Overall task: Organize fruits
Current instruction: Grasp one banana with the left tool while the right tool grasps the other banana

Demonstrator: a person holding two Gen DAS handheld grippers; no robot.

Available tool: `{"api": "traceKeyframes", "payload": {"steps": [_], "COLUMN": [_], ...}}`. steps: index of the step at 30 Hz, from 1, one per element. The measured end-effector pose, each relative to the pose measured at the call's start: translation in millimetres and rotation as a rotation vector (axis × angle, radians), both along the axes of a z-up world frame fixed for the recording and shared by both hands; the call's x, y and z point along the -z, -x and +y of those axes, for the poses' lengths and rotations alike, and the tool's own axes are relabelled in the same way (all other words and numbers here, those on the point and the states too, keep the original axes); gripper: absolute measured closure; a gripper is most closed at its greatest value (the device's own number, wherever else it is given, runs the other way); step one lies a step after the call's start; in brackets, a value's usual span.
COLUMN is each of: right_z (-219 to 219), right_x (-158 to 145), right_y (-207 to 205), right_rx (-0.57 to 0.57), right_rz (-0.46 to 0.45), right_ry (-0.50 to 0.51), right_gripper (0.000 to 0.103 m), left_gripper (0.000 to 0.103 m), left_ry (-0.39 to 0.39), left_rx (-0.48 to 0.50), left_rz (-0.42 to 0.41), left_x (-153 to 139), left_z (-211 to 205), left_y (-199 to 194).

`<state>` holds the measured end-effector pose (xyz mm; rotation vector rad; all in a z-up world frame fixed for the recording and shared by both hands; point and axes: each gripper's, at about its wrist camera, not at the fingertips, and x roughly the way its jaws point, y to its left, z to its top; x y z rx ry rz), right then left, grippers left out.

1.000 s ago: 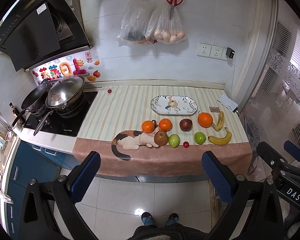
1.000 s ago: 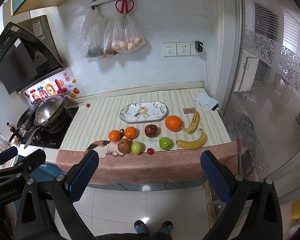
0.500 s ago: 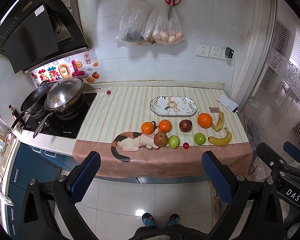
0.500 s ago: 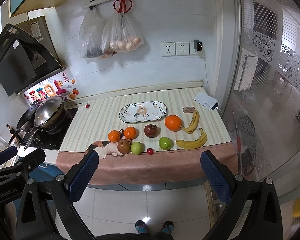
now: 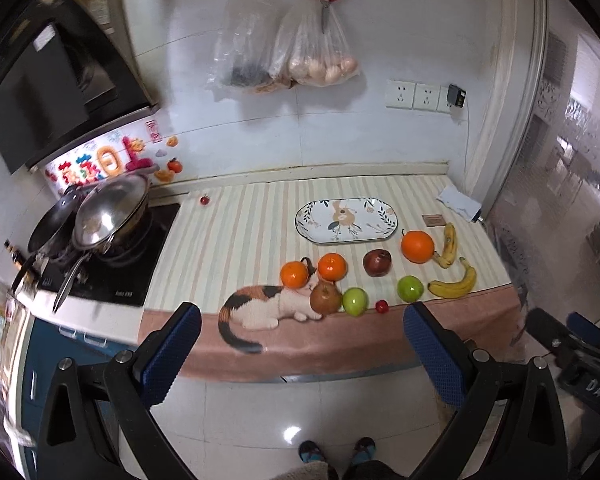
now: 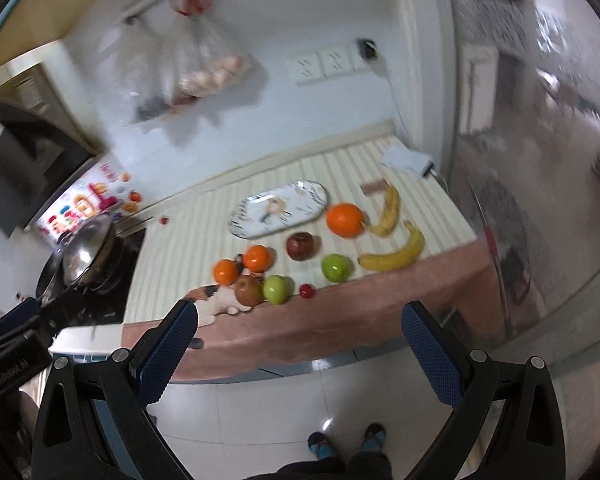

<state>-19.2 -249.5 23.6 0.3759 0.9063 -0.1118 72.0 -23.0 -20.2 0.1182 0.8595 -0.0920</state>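
standing well back from the desk [image 5: 236, 236], both tools are idle: the left gripper [image 5: 300, 360] and the right gripper [image 6: 298, 354] each have jaws spread wide with nothing between them. the fruit lies ahead of and beyond both sets of jaws, loose on the striped cloth, none yet on the oval plate [image 5: 346, 220] further back. nearest the left jaws sit a brown pear [image 5: 325, 298], a green apple [image 5: 355, 301] and a small red cherry [image 5: 381, 306]; a large orange [image 6: 345, 220] and two bananas [image 6: 394, 254] lie ahead-right of the right jaws. judgement: the round fruit is firm, fairly heavy and smooth, liable to roll; close across the widest girth. bananas are softer and bruise; take mid-length, across the curve. the cherry is tiny and slippery, needing a light, centred pinch. the plate looks ceramic, so release low.
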Motion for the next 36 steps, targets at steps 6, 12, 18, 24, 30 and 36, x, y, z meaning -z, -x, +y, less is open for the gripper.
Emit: {"api": "traceKeyframes", "payload": {"steps": [6, 12, 18, 24, 30, 36], "right_z": [-60, -134, -183, -200, -197, -192], "right_x": [74, 175, 268, 327, 350, 348], "right_y": [-39, -106, -188, -237, -259, -269], "right_rx": [0.177, 0.335, 0.397, 0.436, 0.428, 0.421], "right_rz": [0.115, 0.25, 0.366, 0.465, 0.517, 0.517], "right_ry": [-0.093, -0.265, -0.375, -0.431, -0.387, -0.275], "right_gripper": [0.0, 0.0, 0.012, 0.026, 0.036, 0.061], "left_gripper": [0.0, 0.0, 0.002, 0.019, 0.022, 0.024], "left_ry": [-0.074, -0.176, -0.269, -0.301, -0.354, -0.432], "left_rx": [0.095, 0.211, 0.331, 0.453, 0.561, 0.647], "left_rz": [0.086, 0.171, 0.284, 0.451, 0.584, 0.695], "left_x": [49, 94, 141, 190, 237, 289], "left_z": [-39, -110, -196, -281, -358, -413], "left_y": [-60, -122, -201, -276, -318, -330]}}
